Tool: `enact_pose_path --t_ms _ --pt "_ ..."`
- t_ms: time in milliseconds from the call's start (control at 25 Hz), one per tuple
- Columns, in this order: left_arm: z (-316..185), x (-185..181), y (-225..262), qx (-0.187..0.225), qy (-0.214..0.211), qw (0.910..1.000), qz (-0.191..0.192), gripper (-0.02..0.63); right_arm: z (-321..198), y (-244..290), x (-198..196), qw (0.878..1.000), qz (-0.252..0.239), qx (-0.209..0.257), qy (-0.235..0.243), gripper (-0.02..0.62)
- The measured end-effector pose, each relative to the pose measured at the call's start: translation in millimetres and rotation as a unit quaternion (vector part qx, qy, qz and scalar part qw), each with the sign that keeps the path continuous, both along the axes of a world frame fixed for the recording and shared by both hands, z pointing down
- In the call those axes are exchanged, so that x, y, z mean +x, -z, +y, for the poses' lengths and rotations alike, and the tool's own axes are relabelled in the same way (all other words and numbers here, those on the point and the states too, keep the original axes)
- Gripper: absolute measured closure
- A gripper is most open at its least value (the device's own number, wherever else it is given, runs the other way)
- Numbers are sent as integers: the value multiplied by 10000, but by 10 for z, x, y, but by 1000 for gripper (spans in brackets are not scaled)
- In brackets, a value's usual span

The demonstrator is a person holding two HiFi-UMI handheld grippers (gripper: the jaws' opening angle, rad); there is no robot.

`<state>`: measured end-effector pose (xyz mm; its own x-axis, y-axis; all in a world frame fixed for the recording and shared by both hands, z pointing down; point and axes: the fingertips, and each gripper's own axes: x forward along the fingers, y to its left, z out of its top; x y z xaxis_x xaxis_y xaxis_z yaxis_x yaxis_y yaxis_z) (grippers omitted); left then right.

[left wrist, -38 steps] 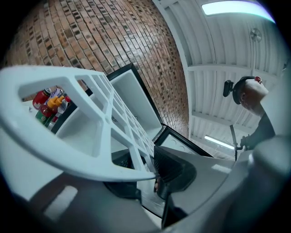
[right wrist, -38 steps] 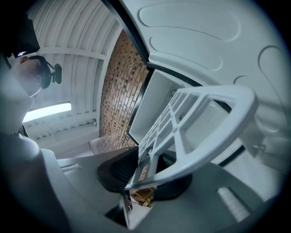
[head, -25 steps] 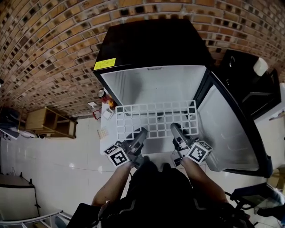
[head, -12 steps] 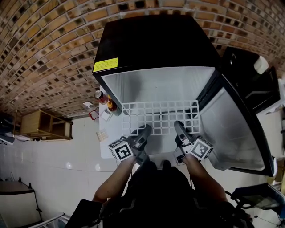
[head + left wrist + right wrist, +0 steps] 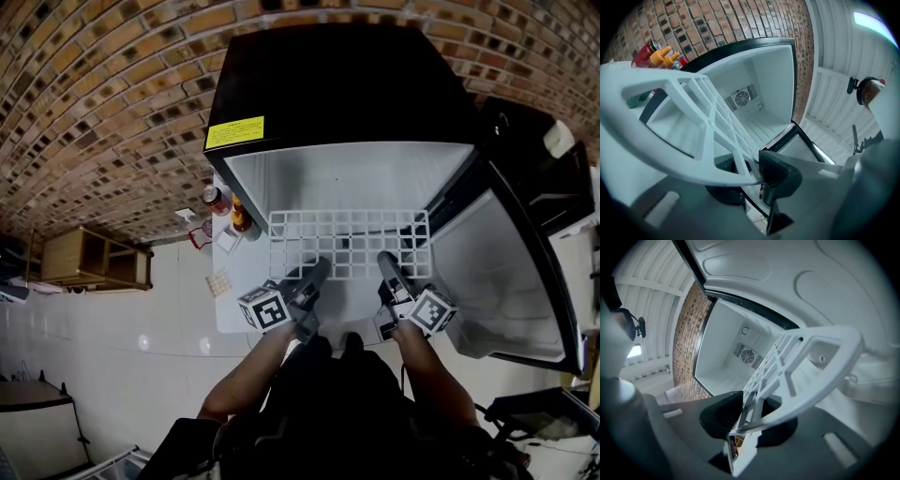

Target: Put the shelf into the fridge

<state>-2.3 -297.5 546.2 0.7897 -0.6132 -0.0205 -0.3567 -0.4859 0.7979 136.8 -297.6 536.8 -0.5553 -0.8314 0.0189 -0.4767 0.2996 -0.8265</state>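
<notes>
The left hand-held gripper (image 5: 317,272) and right hand-held gripper (image 5: 386,267) are each clamping the white shelf (image 5: 349,239) by its near edge before the open fridge (image 5: 337,84).

1. The person wears a black top (image 5: 337,403). Thin pale lines cross its fabric at the lower left.
2. The left forearm (image 5: 246,373) and right forearm (image 5: 427,367) leave the black top uncovered, with no sleeve over them.
3. The left gripper (image 5: 316,270), beyond the black top's left side, has a long, tapering dark grey body.
4. The right gripper (image 5: 386,262), beyond the black top's right side, has the same build and colour.
5. Each carries a marker cube nearer the black top: the left cube (image 5: 264,307) and the right cube (image 5: 432,310). Both have white faces printed with black square patterns.
6. Up close, the pads (image 5: 775,169) are black and finely ribbed, set in smooth grey housings.
</notes>
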Motion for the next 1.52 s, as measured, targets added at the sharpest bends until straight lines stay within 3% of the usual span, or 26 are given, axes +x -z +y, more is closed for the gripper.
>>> enact_pose_path --t_ms 520,960,1520 --pt "-23 37 -65 -249 10 9996 135 526 -77 -37 -4 9999 -88 -129 -19 500" --pt "-54 40 -10 -243 139 9996 -3 525 -140 -31 30 9998 20 -191 50 499" --pt "-47 39 19 -257 198 9994 104 524 -156 -16 21 9993 -99 -355 24 503"
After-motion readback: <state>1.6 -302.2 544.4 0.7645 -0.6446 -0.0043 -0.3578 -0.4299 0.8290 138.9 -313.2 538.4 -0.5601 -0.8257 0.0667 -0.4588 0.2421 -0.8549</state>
